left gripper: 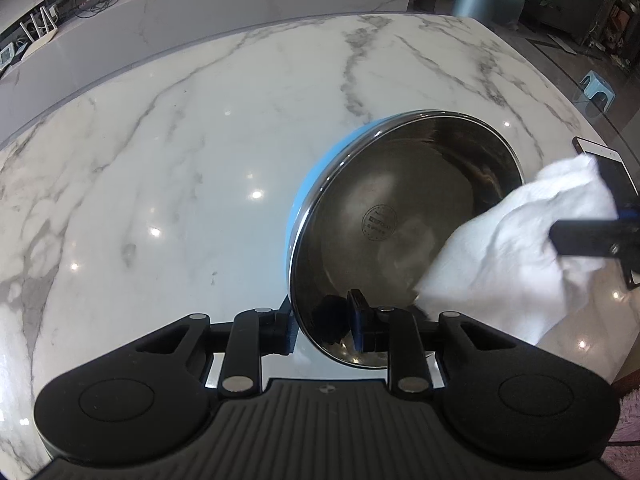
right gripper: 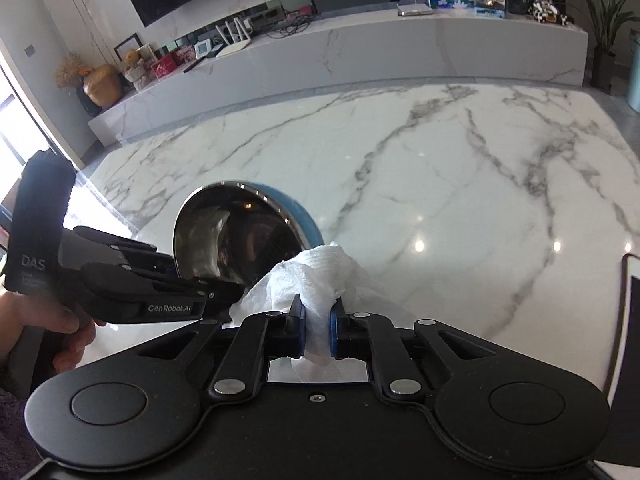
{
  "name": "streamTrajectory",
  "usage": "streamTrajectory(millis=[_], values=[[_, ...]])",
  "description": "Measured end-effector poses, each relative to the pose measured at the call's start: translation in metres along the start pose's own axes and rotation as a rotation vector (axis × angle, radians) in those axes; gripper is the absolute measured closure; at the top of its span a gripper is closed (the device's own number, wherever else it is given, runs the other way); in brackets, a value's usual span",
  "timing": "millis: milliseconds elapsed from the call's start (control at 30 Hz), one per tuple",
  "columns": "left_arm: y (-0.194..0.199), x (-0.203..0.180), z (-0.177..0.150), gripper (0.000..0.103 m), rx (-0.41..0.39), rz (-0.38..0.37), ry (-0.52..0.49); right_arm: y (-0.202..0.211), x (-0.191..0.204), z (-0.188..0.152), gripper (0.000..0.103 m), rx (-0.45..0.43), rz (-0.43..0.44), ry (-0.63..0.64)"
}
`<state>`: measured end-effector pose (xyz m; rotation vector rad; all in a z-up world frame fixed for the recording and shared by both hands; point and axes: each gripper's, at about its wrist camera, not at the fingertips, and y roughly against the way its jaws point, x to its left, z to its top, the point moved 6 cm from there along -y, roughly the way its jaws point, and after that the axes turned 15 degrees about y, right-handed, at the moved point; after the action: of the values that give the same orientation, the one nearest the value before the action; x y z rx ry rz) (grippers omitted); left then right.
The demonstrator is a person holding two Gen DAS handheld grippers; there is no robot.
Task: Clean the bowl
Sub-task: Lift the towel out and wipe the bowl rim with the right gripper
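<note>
A steel bowl (left gripper: 400,220) with a blue outside is tilted on its side above the marble table. My left gripper (left gripper: 324,326) is shut on its near rim, one finger inside and one outside. My right gripper (right gripper: 317,330) is shut on a crumpled white paper towel (right gripper: 316,276). The towel (left gripper: 516,248) rests at the bowl's right rim, partly inside. In the right wrist view the bowl (right gripper: 240,236) shows at centre left with the left gripper (right gripper: 224,296) clamped on its lower rim.
The white marble table (left gripper: 200,180) spreads left and ahead. A phone (left gripper: 608,164) lies at its right edge, behind the towel. A long marble counter (right gripper: 360,56) with clutter stands beyond the table. A blue stool (left gripper: 596,84) stands on the floor at right.
</note>
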<state>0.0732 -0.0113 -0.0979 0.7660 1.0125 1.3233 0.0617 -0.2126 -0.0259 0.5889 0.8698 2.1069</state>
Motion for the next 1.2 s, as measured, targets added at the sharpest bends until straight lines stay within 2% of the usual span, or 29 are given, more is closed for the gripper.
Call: streamTrajectory(millis=[100, 600, 1200], values=[[0.0, 0.001, 0.001, 0.079, -0.004, 0.005, 0.001, 0.012, -0.007, 0.016, 0.094, -0.037, -0.026, 0.019], [-0.001, 0.003, 0.001, 0.079, -0.006, -0.002, -0.003, -0.025, 0.011, 0.067, 0.094, -0.056, 0.016, 0.135], [-0.004, 0.007, 0.002, 0.079, -0.008, 0.009, 0.017, -0.042, -0.012, 0.037, 0.094, 0.009, 0.093, -0.078]])
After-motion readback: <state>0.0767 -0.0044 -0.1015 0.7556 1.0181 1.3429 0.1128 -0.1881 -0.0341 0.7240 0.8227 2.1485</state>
